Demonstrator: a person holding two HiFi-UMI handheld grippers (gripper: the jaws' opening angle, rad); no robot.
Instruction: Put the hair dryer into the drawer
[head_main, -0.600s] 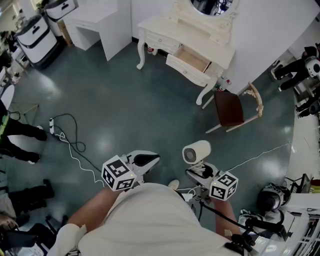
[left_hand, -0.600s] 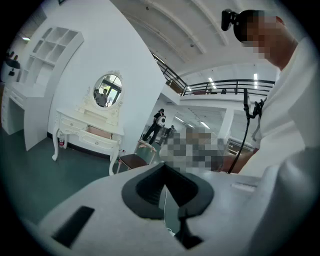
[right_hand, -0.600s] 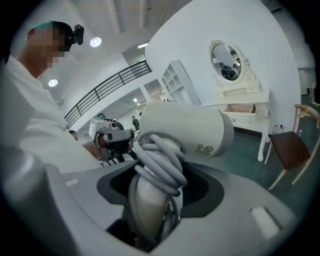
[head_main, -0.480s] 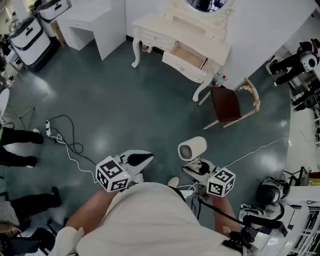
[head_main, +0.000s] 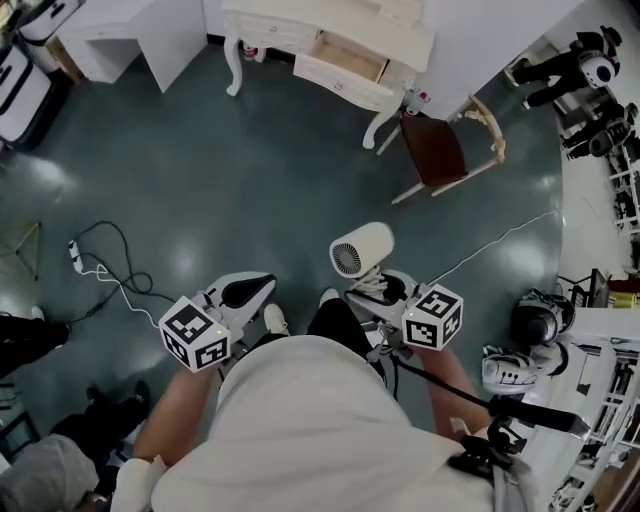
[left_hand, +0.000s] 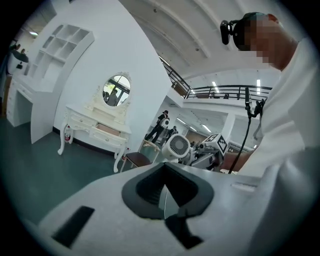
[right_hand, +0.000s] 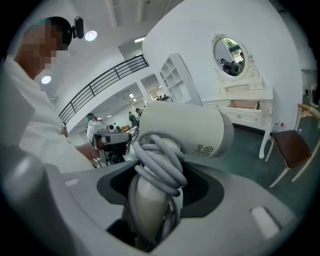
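Note:
The cream hair dryer (head_main: 362, 248) stands up from my right gripper (head_main: 378, 290), which is shut on its handle with the grey cord wound round it. In the right gripper view the hair dryer (right_hand: 185, 130) fills the middle above the right gripper (right_hand: 155, 200). My left gripper (head_main: 250, 290) is held at the left with its jaws together and nothing between them; the left gripper view shows the left gripper (left_hand: 165, 192) and the hair dryer (left_hand: 178, 146) beyond it. The open drawer (head_main: 345, 58) of the cream dressing table (head_main: 262, 18) is far off at the top.
A dark-seated chair (head_main: 432, 150) stands right of the dressing table. A power strip with black cable (head_main: 75, 250) lies on the floor at left, and a thin white cable (head_main: 500, 240) runs at right. White furniture (head_main: 130, 40) is at top left, equipment (head_main: 540, 320) at right.
In the head view the dressing table and chair have slid toward the top edge and both grippers sit further left. The hair dryer stays in the right gripper.

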